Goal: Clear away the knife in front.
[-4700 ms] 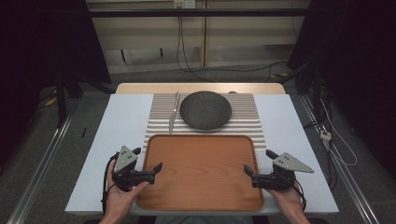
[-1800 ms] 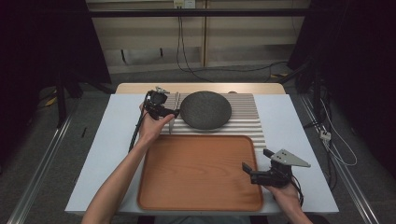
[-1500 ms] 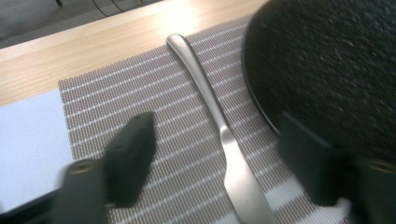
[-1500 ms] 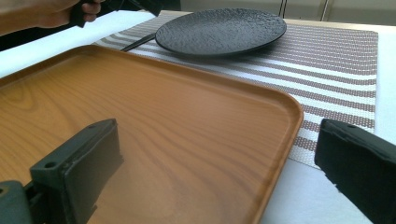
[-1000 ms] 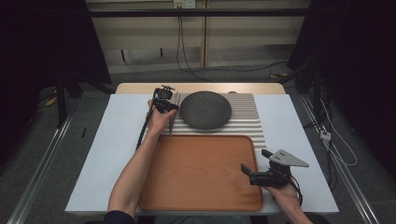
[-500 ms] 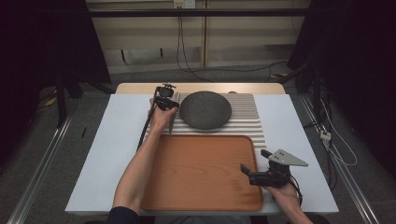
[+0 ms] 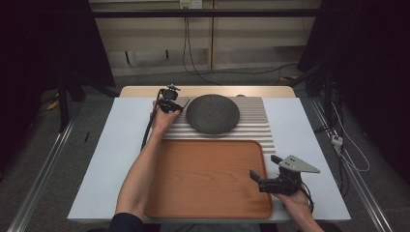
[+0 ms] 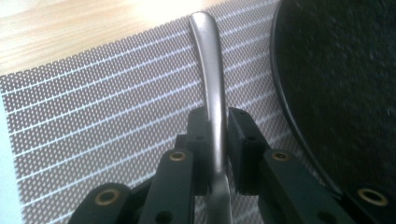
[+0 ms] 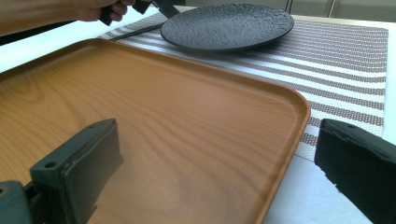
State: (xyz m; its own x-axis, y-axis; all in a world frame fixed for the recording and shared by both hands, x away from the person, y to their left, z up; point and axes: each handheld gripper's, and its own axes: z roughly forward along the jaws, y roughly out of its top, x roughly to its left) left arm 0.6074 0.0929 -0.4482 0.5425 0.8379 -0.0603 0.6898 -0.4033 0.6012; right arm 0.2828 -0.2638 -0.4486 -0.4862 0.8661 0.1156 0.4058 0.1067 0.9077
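Observation:
A metal utensil [image 8: 212,93] lies on the striped placemat [image 8: 93,116], just left of a dark round plate [image 7: 212,113] at the far side of the table. My left gripper [image 8: 217,116] reaches over it [image 7: 171,102]. Its jaws have just been closing, and the pads now press on both sides of the utensil's handle. My right gripper [image 7: 266,167] rests at the right edge of the wooden tray [image 7: 208,179]. In the right gripper view it [image 9: 215,154] stands open with nothing between its pads.
The tray [image 9: 163,116] has a raised rim and lies near the table's front edge, in front of the placemat [image 9: 345,56]. The plate [image 8: 341,93] sits close on the right of the held handle. White table surface [image 7: 111,154] flanks the tray on both sides.
The left hand has left the tray's left edge and reached out to the utensil beside the plate, where it has held still for the last second. The right gripper has barely shifted.

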